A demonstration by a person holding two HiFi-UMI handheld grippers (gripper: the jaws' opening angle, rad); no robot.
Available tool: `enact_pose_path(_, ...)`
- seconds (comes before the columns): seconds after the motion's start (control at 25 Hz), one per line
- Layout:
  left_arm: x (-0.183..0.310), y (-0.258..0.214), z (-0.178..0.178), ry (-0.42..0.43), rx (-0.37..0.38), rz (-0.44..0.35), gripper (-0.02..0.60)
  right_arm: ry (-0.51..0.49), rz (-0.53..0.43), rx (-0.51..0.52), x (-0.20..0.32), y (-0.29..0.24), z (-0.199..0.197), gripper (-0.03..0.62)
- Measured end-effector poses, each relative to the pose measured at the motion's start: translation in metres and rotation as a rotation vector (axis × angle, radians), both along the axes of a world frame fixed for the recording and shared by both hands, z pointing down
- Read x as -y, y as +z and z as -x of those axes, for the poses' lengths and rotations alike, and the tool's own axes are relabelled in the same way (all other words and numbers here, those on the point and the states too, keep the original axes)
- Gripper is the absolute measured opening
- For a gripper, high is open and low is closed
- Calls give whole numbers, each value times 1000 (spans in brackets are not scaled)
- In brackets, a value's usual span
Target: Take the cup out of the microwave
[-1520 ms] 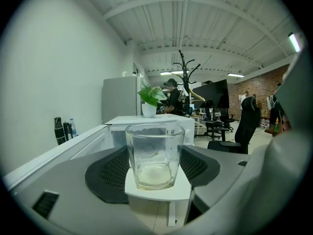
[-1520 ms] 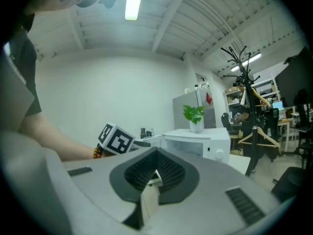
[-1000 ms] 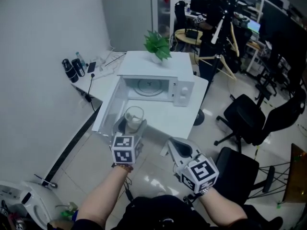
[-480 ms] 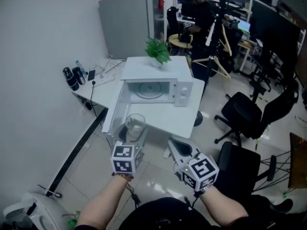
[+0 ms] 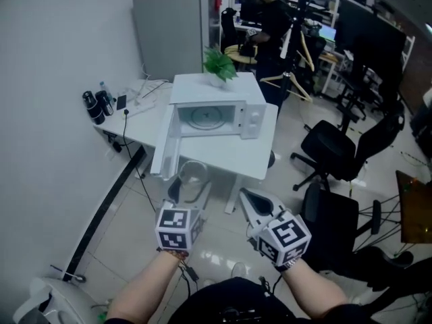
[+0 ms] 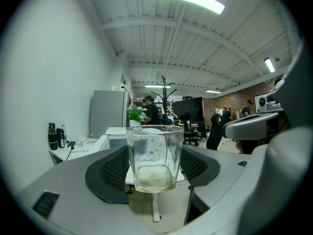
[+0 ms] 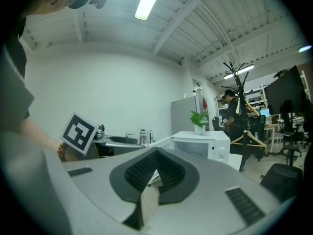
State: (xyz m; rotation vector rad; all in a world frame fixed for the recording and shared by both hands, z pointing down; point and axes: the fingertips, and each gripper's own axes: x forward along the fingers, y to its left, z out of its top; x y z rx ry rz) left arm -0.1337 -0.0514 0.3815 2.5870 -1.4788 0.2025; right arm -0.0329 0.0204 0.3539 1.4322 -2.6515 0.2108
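On the left, our left gripper [image 5: 190, 189] holds its jaws wide, pads pressed on either side of the glass cup [image 5: 192, 173], which stands upright between them. Since a second ago we have backed off. The cup, then over the white table [image 5: 236, 162] just beside the open door [image 5: 165, 147], now hangs at the table's front edge, well apart from the microwave [image 5: 251, 119], whose cavity shows only its turntable [image 5: 206, 117]. We judge the removal done; what remains is setting the cup down. On the right, our right gripper [image 5: 248, 199] has its jaws closed together on nothing, near the cup.
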Motion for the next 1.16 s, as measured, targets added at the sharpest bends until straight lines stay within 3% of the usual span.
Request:
enact_pose_path(0.32,-30,-10,-3,12,-15,-10,319,-10,-25,-10,-17,-5,0,2)
enact_pose_path(1.16,-81,-21,-56,-44,-10,-9,319,-80,-31,11,-34,-12,-53,0)
